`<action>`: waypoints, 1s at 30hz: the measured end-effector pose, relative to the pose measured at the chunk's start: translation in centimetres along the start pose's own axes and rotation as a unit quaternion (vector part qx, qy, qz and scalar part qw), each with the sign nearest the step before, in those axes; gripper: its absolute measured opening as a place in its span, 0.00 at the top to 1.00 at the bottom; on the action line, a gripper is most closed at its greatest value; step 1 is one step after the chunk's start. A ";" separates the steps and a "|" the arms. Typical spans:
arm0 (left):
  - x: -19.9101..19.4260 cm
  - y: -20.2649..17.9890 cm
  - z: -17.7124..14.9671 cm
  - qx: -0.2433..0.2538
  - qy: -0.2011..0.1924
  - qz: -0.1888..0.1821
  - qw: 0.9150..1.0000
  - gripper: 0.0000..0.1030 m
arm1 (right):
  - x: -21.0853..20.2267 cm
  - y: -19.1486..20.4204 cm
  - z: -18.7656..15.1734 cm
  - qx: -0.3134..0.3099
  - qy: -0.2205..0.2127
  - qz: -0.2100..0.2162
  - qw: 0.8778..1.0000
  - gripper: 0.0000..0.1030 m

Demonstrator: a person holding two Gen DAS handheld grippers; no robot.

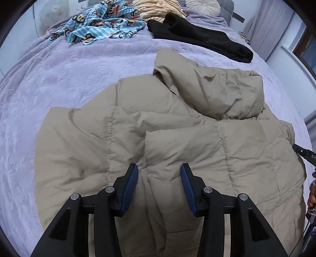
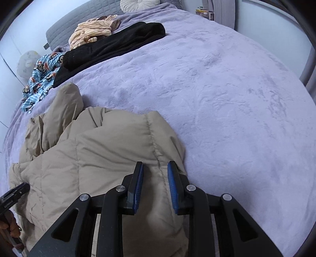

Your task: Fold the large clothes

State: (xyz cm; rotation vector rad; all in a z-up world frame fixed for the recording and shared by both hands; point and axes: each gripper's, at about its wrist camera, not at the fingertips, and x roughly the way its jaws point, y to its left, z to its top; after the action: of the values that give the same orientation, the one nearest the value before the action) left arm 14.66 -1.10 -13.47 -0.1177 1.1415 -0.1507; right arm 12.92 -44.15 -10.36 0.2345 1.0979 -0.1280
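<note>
One tan puffer jacket point(image 1: 158, 142) lies spread on the lavender bedspread point(image 1: 69, 79), near the bed's near edge, with its hood point(image 1: 217, 93) bunched toward the head of the bed and its quilted panels partly doubled over one another. In the right wrist view the same jacket point(image 2: 88, 154) fills the lower left, its edge rising in a puffy ridge.

Two grippers are at work. The left gripper point(image 1: 159, 185) hovers over the jacket's middle with its two blue-padded fingers spread wide, nothing between them but the fabric lying below. The right gripper point(image 2: 155, 183) sits over the jacket's outer edge, its jaws narrower but apart; a fold of the fabric rises between the pads, though whether they actually press it is hard to say from this angle.

Three other garments lie well apart from the jacket, toward the head of the bed: one blue monkey-print piece point(image 1: 102, 23), one cream striped piece point(image 1: 158, 8) and one long black garment point(image 1: 197, 35), the black one nearest the hood. One round white cushion point(image 1: 203, 6) rests behind them against the grey headboard point(image 2: 83, 21). One pale round object point(image 2: 27, 63) sits beside the bed.
</note>
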 end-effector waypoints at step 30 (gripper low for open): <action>-12.6 2.0 -14.1 -0.021 0.121 0.026 0.992 0.00 | -12.8 0.9 -15.7 0.134 0.125 0.090 0.979 0.24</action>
State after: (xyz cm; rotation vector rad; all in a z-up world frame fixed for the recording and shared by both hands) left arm -3.16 2.87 -8.35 -0.1089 1.3886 -0.0959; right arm -6.24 -39.52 -5.69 0.6032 1.3018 -0.0852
